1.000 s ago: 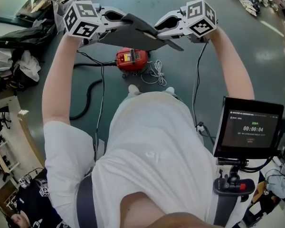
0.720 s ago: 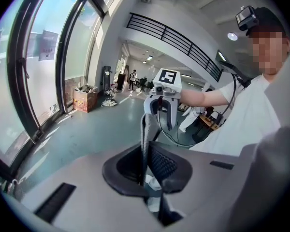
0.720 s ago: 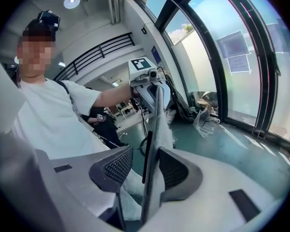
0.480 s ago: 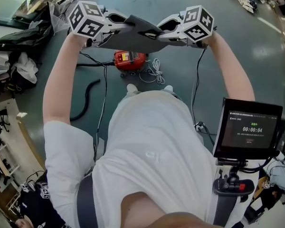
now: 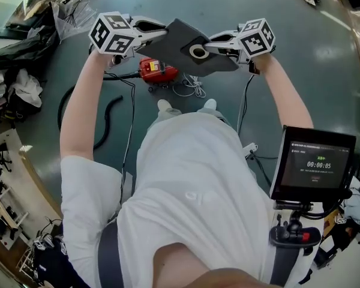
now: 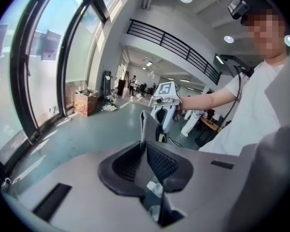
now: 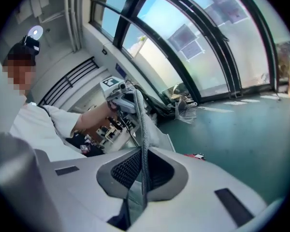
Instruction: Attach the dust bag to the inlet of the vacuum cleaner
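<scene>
The bag hangs in the air between the two tongs, a flat dark sheet with its long axis running left to right, and its ring sits on the half nearer the right tongs. The vacuum stands on the floor well below, left of the ring and just nearer the left tongs. By my reading, the coming move is therefore down and a little left, with the ring turned to face the inlet. I cannot make out the inlet on the red body from here. The left tongs are narrow and opening slightly, with the bag's left edge pinched between the pads. The right tongs are closing, narrow already, on the bag's right edge, which stands between the pads as a thin upright line. The two gripper views show these pinches close up and the bag edge-on, running off toward the opposite tongs. The head view alone shows the ring and vacuum together, plus the black hose curling on the floor to the left.
</scene>
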